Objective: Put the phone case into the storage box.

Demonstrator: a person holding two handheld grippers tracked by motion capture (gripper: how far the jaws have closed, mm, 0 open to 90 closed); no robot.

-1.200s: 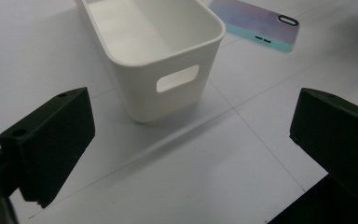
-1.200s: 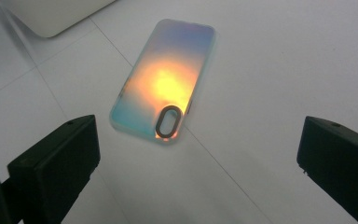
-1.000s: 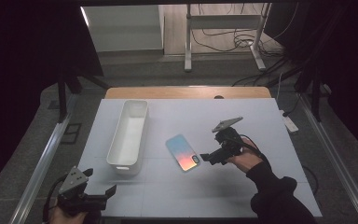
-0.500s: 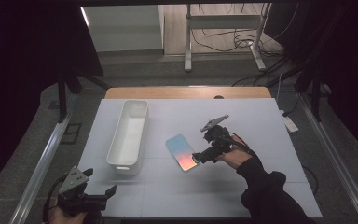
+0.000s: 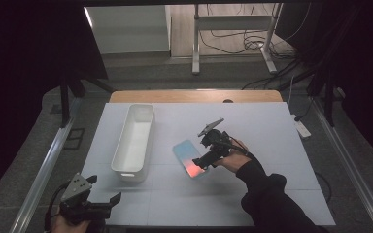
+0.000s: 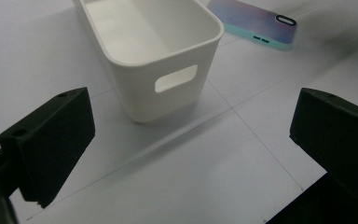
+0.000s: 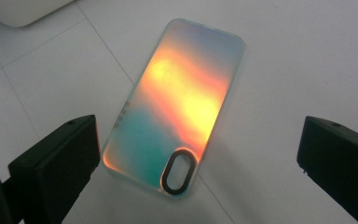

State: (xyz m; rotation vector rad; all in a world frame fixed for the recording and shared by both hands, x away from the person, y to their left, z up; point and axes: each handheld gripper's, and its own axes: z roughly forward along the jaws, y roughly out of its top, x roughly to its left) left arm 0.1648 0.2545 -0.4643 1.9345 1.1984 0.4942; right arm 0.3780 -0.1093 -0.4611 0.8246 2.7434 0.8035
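Jaws wide on both: right gripper (image 5: 205,161) poised low over the camera-hole end of the iridescent phone case (image 7: 177,105), flat on the white table (image 5: 272,131) at centre, seemingly to straddle it; left gripper (image 5: 99,205) idle at 7 o'clock, facing the empty white bin (image 6: 154,46).

Iridescent orange-teal phone case (image 7: 177,107), white bin (image 5: 134,138)
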